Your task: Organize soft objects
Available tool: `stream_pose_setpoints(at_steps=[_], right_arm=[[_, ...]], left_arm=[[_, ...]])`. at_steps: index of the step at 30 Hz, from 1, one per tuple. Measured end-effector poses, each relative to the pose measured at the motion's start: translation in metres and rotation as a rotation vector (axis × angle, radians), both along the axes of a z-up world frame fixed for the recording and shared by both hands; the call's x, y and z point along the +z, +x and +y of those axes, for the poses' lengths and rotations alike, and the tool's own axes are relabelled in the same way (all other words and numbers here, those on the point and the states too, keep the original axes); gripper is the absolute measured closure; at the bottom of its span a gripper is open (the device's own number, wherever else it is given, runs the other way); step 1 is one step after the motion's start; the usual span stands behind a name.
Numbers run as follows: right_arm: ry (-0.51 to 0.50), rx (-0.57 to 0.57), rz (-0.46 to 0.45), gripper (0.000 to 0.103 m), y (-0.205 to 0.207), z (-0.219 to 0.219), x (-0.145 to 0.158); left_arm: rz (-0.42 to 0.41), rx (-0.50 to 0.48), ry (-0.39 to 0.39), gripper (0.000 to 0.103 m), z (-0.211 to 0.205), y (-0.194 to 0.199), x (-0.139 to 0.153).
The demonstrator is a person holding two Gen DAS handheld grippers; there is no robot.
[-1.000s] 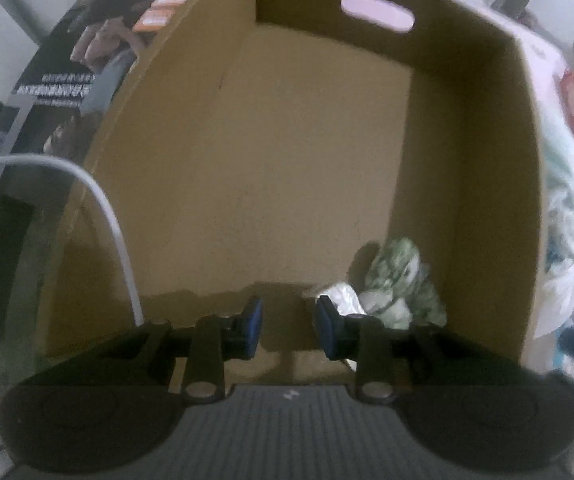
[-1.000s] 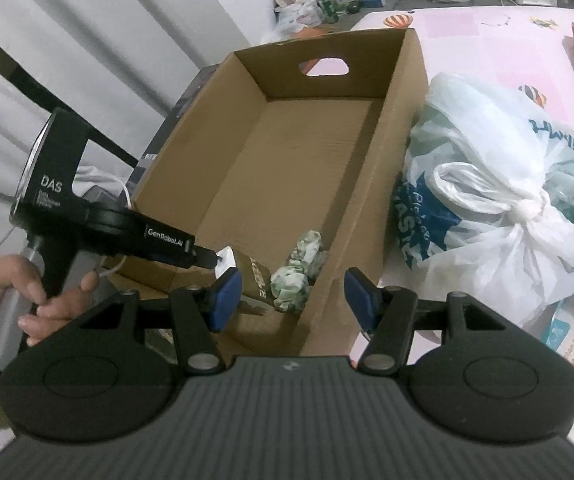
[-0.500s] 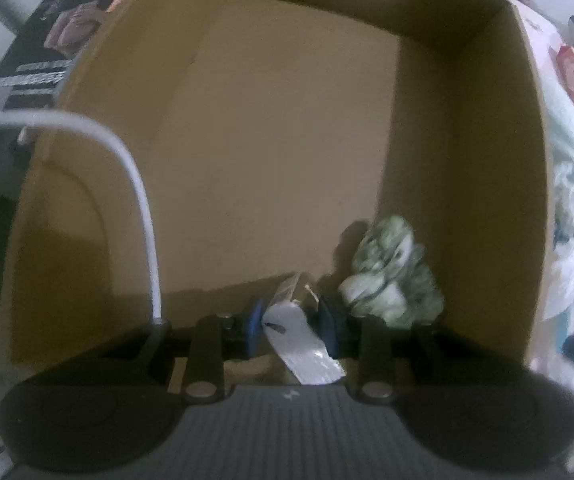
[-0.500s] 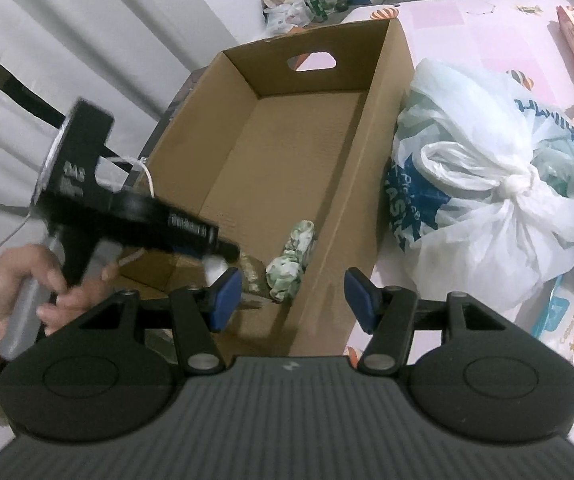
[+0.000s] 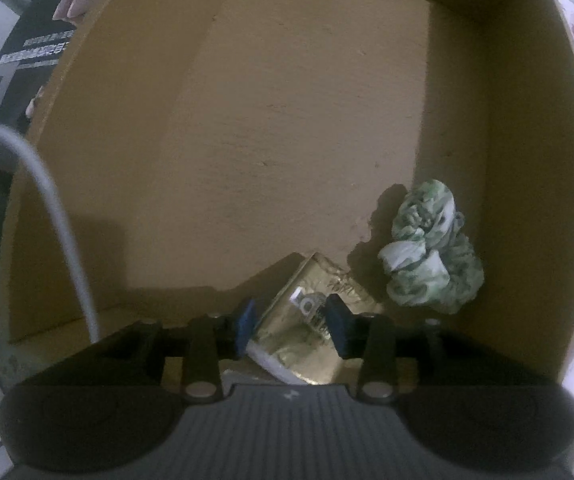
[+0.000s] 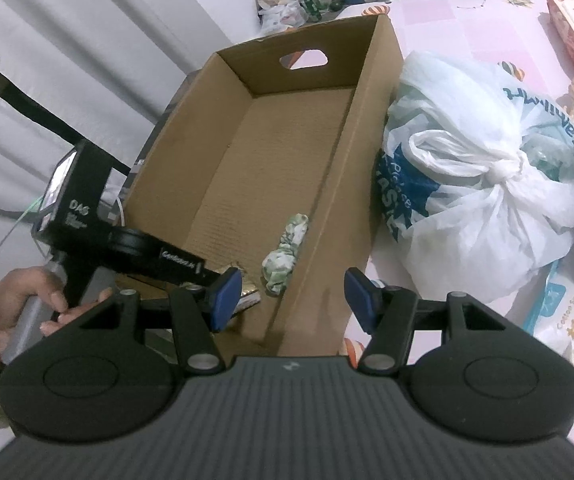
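An open cardboard box (image 5: 535, 160) (image 6: 363, 152) stands on the pink table. A green and white cloth bundle (image 5: 431, 252) (image 6: 285, 254) lies in its near right corner. A gold foil packet (image 5: 307, 328) (image 6: 243, 294) lies on the box floor at the near wall, between the fingers of my left gripper (image 5: 291, 326). The left jaws stand apart around it and do not pinch it. The left gripper also shows in the right wrist view (image 6: 207, 276), reaching over the box's near left edge. My right gripper (image 6: 293, 300) is open and empty above the box's near right corner.
A knotted white plastic bag (image 6: 483, 184) lies against the box's right wall. Packets (image 6: 567, 328) lie at the table's right edge. A dark printed box (image 5: 35, 48) stands to the left. A white cable (image 5: 55, 208) hangs past the box's left wall. Curtains (image 6: 67, 60) hang on the left.
My left gripper has moved lower into the box and opened, and the gold packet now lies flat between its fingers. The right gripper has shifted slightly and stays open.
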State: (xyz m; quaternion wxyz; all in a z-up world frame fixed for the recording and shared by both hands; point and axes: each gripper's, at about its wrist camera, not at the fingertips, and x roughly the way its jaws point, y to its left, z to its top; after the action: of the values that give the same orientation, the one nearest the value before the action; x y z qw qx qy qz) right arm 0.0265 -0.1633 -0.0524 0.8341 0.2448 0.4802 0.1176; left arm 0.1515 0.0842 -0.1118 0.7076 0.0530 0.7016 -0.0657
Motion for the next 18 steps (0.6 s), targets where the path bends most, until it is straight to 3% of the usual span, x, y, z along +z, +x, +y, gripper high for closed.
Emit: stream_pose_setpoints(at_steps=[6, 11, 18], right_arm=[[0.001, -0.011, -0.003, 0.046, -0.002, -0.002, 0.001], [0.004, -0.025, -0.004, 0.046, -0.005, -0.006, -0.001], [0.002, -0.033, -0.011, 0.046, -0.009, -0.008, 0.0]], left_arm=[[0.016, -0.006, -0.061, 0.063, -0.014, -0.004, -0.004], [-0.021, -0.009, -0.116, 0.063, -0.023, -0.004, -0.004], [-0.176, -0.007, -0.208, 0.062, -0.022, 0.0, 0.021]])
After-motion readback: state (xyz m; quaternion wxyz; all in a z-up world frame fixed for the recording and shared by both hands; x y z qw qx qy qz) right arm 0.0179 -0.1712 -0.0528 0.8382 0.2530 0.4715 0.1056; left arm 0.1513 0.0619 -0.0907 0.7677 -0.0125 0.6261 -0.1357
